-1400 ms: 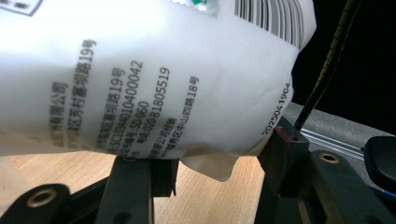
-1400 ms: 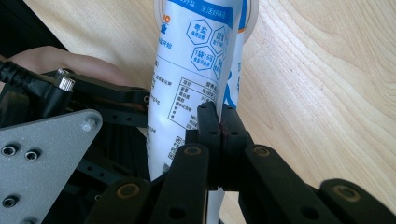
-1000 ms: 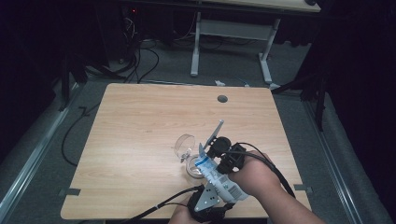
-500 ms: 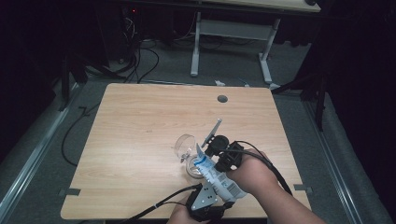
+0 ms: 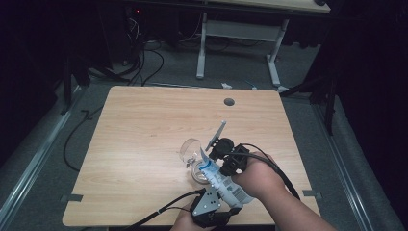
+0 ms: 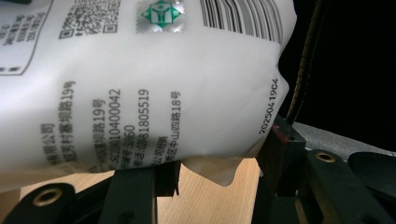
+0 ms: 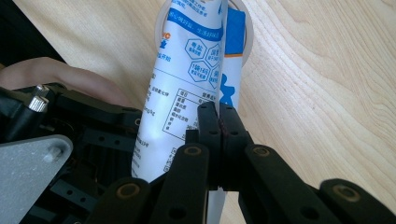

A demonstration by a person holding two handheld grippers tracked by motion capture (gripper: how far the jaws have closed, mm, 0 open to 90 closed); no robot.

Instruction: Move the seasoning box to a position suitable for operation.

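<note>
A white and blue printed pouch [image 5: 225, 182] is held slanted over the table's front between both grippers. My left gripper [image 5: 222, 198] is shut on its lower end; the left gripper view has the pouch's white printed side [image 6: 154, 84] clamped in my left gripper [image 6: 210, 161]. My right gripper [image 5: 215, 166] is shut on the pouch's upper edge. In the right gripper view, my right gripper [image 7: 217, 114] pinches the flat seam, and the pouch [image 7: 187, 79] points at a round rim [image 7: 250, 32]. A clear glass [image 5: 191, 153] stands at the pouch's tip.
The wooden table [image 5: 144, 130] has a round cable hole [image 5: 229, 102] near its far edge. Cables trail from both grippers over the front edge. Beyond the table there is a dark floor with cables and a desk frame [image 5: 238, 33].
My right gripper and the pouch's upper end have shifted slightly left toward the glass. The left gripper has stayed where it was.
</note>
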